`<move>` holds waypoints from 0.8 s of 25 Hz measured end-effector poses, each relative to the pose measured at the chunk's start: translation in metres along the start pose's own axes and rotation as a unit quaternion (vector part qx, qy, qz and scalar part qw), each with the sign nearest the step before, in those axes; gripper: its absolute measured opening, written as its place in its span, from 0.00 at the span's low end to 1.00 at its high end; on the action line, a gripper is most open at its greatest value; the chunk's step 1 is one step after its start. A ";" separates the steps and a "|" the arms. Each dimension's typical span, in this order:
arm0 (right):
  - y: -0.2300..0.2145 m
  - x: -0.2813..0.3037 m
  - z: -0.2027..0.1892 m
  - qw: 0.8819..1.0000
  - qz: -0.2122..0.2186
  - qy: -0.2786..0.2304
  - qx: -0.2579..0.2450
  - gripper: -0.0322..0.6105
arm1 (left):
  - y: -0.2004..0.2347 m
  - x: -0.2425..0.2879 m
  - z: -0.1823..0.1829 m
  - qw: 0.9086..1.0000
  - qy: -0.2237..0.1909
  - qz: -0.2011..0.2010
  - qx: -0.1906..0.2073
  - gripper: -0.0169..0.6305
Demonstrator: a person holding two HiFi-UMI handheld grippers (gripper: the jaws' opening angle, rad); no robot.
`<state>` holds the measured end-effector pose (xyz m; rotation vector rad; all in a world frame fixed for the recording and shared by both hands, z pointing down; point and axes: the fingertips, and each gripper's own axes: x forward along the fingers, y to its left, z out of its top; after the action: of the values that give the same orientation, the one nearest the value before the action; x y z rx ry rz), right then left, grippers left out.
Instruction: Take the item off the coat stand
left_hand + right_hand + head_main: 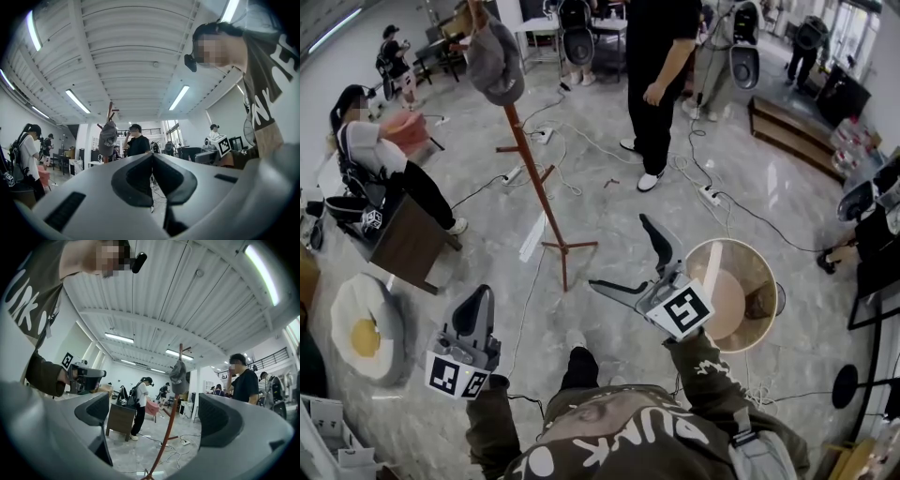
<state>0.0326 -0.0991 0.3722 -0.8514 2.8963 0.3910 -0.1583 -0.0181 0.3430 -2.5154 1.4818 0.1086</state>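
- A grey cap (494,58) hangs at the top of a reddish wooden coat stand (539,192), well apart from both grippers.
- Right gripper (620,253): jaws spread wide and empty. Its own view frames the stand's distant pole between them.
- Left gripper (481,298): jaws pressed together, holding nothing.
- Only the head view shows a round tub (733,242) beside the right gripper; only the gripper views show ceiling lights (77,101).

The head view looks steeply down at the floor (609,216); both gripper views ride low, tilted up toward the ceiling (131,56) (very wide-angle). All three share the coat stand (536,187) and its cap (494,58).
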 end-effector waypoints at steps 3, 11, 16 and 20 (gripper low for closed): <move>-0.015 0.025 -0.012 1.000 -0.005 0.006 -0.005 0.95 | 0.028 0.018 -0.016 1.000 -0.005 -0.005 -0.007 0.03; -0.058 0.131 -0.027 1.000 -0.019 0.022 0.001 0.95 | 0.139 0.070 -0.037 0.999 -0.023 -0.023 -0.025 0.03; -0.082 0.193 -0.026 1.000 -0.016 0.016 0.011 0.95 | 0.204 0.094 -0.044 0.999 -0.031 -0.032 -0.029 0.03; -0.104 0.224 -0.022 1.000 -0.018 0.013 0.008 0.95 | 0.234 0.107 -0.054 0.998 -0.032 -0.037 -0.033 0.03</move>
<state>-0.0993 -0.3060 0.3338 -0.9123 2.8994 0.3567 -0.3121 -0.2312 0.3415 -2.5887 1.3811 0.2282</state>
